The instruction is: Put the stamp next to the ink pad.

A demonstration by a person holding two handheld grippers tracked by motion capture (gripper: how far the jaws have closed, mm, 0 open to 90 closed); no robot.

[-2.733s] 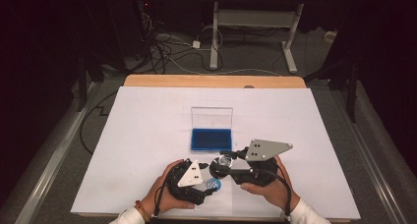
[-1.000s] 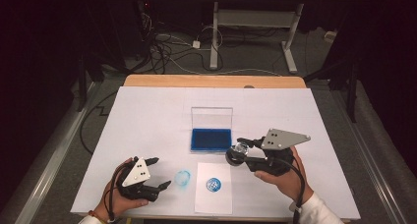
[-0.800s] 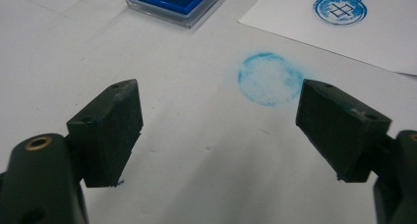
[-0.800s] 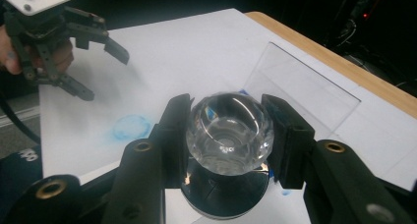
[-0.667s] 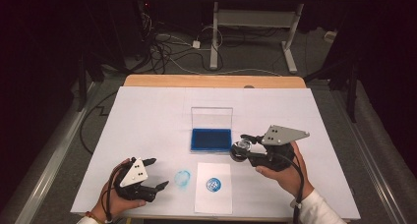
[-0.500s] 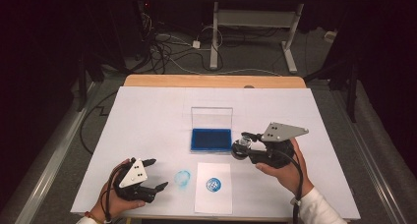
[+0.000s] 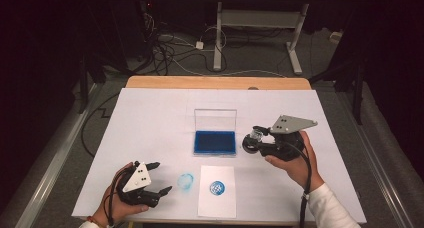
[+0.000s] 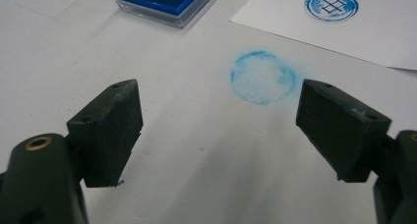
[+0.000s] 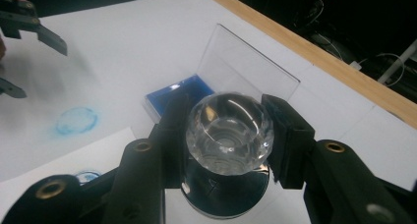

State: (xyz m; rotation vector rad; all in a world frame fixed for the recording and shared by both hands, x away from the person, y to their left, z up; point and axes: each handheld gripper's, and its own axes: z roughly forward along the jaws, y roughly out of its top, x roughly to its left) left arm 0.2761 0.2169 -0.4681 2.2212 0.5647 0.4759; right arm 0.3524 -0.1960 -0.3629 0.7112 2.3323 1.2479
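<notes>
The right gripper is holding a clear glass stamp, and its jaws are pressing on the round knob from both sides. The stamp's dark round base is showing just under the knob, down between the jaws. The open blue ink pad is lying just past the tips of these jaws, with its clear lid standing up behind it. The left gripper is sitting low over the white desk, and its jaws are standing wide apart with nothing between them. A faint blue ring smudge is lying on the desk just in front of those open jaws, a little toward the right jaw. A white sheet of paper with a sharp blue round stamp mark is lying farther out past the right jaw. The two grippers are staying well apart from each other.
</notes>
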